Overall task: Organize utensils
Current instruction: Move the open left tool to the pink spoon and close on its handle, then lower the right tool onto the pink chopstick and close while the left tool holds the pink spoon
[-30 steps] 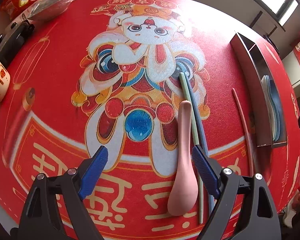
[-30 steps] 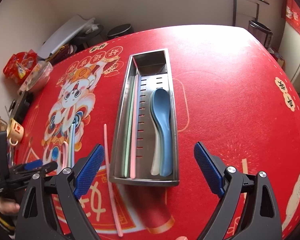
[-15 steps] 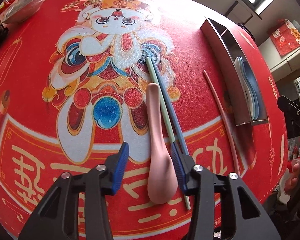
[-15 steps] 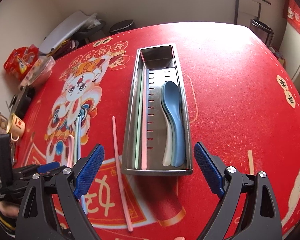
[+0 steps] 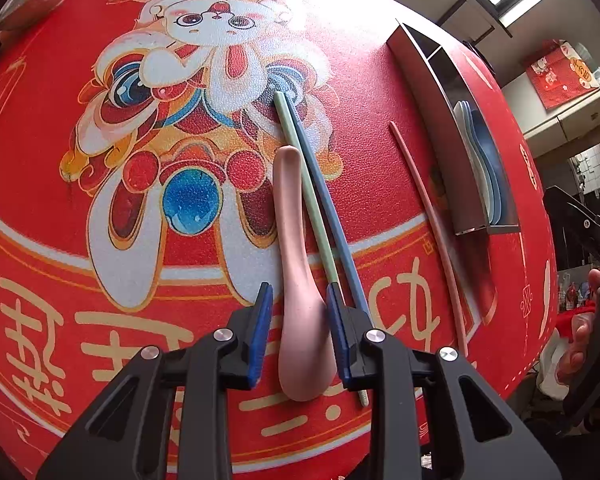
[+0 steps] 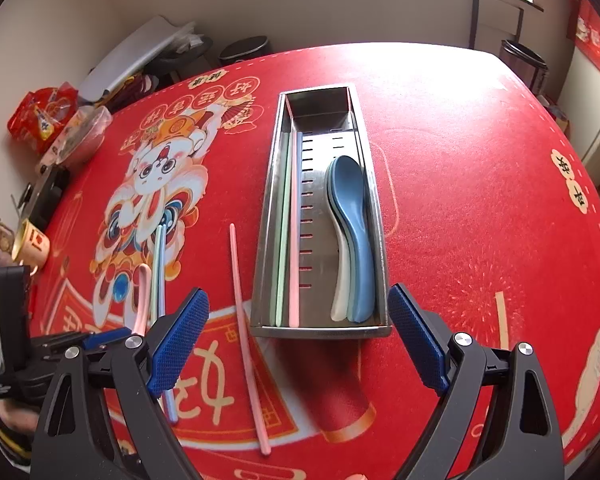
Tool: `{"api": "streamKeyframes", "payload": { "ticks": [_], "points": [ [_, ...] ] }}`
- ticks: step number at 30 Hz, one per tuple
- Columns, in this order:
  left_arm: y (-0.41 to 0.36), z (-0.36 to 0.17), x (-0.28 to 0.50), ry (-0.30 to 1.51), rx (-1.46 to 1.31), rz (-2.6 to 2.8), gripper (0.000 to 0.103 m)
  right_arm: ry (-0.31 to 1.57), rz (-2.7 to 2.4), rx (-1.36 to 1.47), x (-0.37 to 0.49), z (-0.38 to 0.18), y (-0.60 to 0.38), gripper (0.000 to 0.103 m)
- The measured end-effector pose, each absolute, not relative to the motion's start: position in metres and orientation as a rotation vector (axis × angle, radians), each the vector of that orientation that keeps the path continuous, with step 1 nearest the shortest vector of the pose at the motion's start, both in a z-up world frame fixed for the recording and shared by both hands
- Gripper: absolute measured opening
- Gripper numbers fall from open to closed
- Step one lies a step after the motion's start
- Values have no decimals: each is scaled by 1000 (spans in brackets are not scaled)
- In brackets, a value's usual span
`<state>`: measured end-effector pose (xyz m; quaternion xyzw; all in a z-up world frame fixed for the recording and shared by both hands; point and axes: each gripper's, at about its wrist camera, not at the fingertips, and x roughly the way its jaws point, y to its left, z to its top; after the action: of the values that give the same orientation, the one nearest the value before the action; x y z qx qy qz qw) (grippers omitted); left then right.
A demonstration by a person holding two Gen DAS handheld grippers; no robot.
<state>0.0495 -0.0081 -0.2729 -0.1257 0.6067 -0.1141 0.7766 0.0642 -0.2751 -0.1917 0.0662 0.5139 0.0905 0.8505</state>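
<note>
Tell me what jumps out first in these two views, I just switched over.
The left tongs are closing around the bowl of a pink spoon lying on the red rabbit-print tablecloth, with a green chopstick and a blue chopstick right beside it. In the right wrist view, the steel utensil tray already holds stacked spoons; a lone pink chopstick lies left of it, and the right tongs hang open.

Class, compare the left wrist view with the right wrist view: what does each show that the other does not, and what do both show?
Only the left wrist view shows the left gripper closing its jaws around the pink spoon, a small gap remaining on one side. Only the right wrist view shows the tray's inside: green and pink chopsticks, and the open right gripper. Both show the pink spoon, the loose pink chopstick, the stacked spoons and the red tablecloth.
</note>
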Motion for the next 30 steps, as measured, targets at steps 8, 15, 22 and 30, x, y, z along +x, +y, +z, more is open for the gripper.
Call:
{"api": "streamKeyframes", "payload": {
  "ticks": [8,15,22,30],
  "points": [
    [5,-265,49,1281,-280,-196,13,1081,192,141,63,-191,-273,88],
    [21,-258,48,1262,-262,-134,10,1083,202,145,64,-190,-270,88],
    [6,-257,46,1277,-228,-204,7,1089,201,146,64,-191,-270,88],
    [-16,-262,46,1316,-189,-288,8,1097,187,158,62,-193,-276,88]
  ]
}}
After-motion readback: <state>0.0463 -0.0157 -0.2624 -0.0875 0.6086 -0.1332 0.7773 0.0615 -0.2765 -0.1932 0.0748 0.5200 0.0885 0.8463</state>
